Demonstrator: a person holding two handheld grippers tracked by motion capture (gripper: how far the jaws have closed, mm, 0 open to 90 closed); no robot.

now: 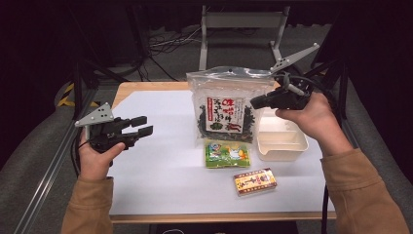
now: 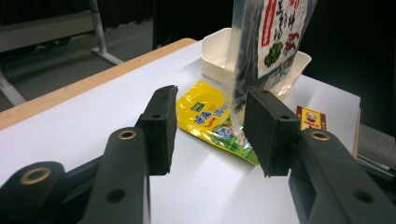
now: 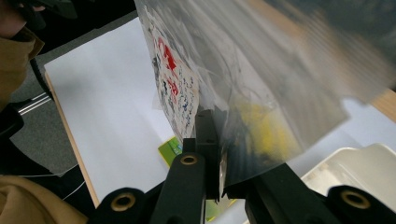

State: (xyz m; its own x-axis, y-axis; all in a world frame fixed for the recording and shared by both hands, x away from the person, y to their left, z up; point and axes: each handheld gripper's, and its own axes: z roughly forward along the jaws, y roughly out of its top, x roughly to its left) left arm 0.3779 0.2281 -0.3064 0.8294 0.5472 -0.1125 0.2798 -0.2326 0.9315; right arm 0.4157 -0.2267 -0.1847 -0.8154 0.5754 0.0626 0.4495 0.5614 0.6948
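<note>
The right hand-held gripper (image 1: 257,101) pinches a big see-through plastic bag (image 1: 225,105) full of dark dried seaweed. The bag has a white label with red writing on it. Its two black jaws are pressed together on the right edge of the bag, about half way up. In the right gripper view the jaws squeeze the crinkly plastic tight between them, and the label (image 3: 173,88) sits just to the left of the jaws. The bag hangs upright, and its bottom edge is just above a small flat packet. I cannot tell if the bag touches the bench.

The left hand-held gripper (image 1: 142,125) is held up in the air, well apart from the bag. Its jaws are spread wide, with nothing between them. It points toward the bag.

In front of the left hand-held gripper lies the small yellow and green flat packet (image 2: 214,120) on the white bench (image 1: 160,165). In the left gripper view the packet shows between the two spread jaws, farther off. The big bag (image 2: 268,42) hangs right behind the packet.

A cream plastic tub (image 1: 281,139) sits on the bench just below the right hand-held gripper. A small red and gold box (image 1: 255,181) lies flat on the bench, near the packet and closer to the person.

The person wears tan sleeves (image 1: 363,195).
</note>
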